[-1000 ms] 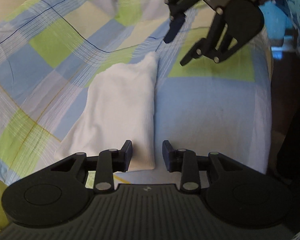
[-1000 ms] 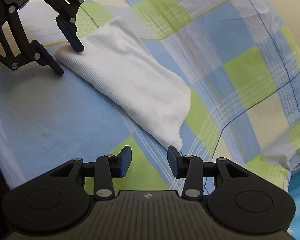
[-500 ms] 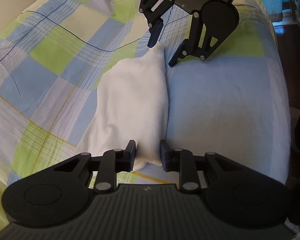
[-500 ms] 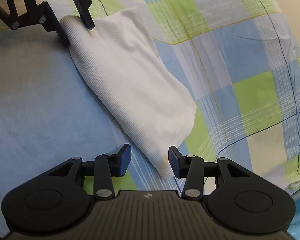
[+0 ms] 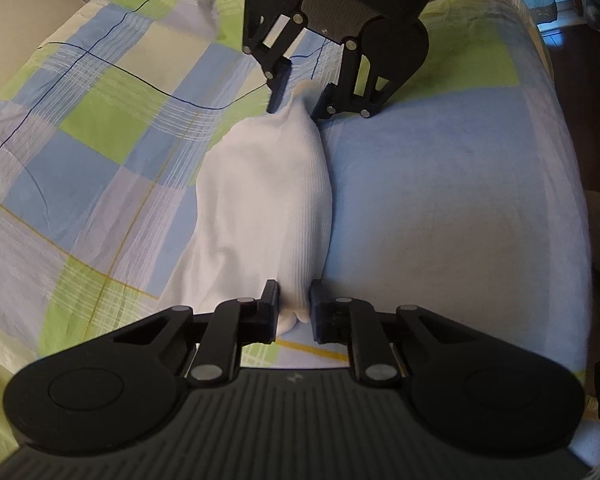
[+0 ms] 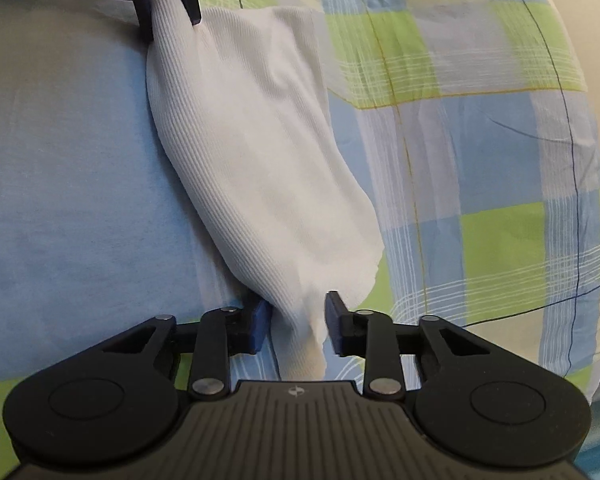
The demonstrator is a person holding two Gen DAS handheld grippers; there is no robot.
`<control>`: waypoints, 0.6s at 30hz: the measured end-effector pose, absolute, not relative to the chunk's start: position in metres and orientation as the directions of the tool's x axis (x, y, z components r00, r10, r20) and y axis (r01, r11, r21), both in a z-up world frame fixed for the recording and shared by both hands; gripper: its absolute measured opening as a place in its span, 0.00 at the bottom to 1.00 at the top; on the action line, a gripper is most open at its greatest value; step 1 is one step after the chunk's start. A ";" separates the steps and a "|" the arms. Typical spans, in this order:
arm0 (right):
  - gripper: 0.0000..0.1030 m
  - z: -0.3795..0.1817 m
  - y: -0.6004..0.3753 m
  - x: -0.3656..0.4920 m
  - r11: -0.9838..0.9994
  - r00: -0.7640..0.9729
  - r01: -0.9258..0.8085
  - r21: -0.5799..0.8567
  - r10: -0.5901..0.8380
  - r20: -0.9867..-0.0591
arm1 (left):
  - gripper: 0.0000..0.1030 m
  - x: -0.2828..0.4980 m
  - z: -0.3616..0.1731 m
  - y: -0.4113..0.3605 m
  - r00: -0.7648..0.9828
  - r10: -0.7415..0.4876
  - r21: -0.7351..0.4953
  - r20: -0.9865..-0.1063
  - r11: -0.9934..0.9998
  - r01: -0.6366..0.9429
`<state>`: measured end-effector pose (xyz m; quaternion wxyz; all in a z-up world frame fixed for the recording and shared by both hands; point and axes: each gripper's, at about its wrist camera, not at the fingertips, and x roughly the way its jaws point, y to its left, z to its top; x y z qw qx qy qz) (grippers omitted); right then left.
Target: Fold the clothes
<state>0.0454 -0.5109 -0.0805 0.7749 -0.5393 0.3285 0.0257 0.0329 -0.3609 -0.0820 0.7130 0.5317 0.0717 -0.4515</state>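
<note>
A white ribbed garment lies folded into a long strip on the checked bedsheet. In the left wrist view my left gripper is shut on the near corner, with cloth bunched between its pads. My right gripper pinches the far corner, which rises to a small peak. The right wrist view shows the same garment running from my right gripper up to my left gripper. Both ends are held just above the sheet.
The bed's blue, green and lilac checked sheet is wrinkled beside the garment. A large plain blue patch lies on the other side. The mattress edge drops to a dark floor beyond that patch.
Both grippers have come down from open positions near the garment's ends and closed on its two corners. The cloth has bunched and lifted slightly at each end.
</note>
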 end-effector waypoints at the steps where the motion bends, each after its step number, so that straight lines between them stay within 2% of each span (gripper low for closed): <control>1: 0.00 -0.080 -0.512 0.045 0.436 0.775 -0.393 -0.810 -0.317 -0.547 | 0.12 0.033 -0.082 -0.360 0.580 -0.571 0.692 -0.581 0.029 0.722; 6: 0.00 -0.070 -0.501 0.019 0.497 0.749 -0.385 -0.777 -0.324 -0.578 | 0.11 0.037 -0.072 -0.343 0.569 -0.583 0.696 -0.580 0.008 0.718; 13: 0.00 -0.058 -0.449 -0.043 0.584 0.745 -0.404 -0.704 -0.237 -0.624 | 0.11 0.036 -0.067 -0.292 0.558 -0.573 0.733 -0.600 -0.115 0.670; 18: 0.00 -0.063 -0.425 -0.053 0.619 0.705 -0.449 -0.645 -0.197 -0.681 | 0.02 0.043 -0.073 -0.259 0.588 -0.503 0.720 -0.633 -0.103 0.687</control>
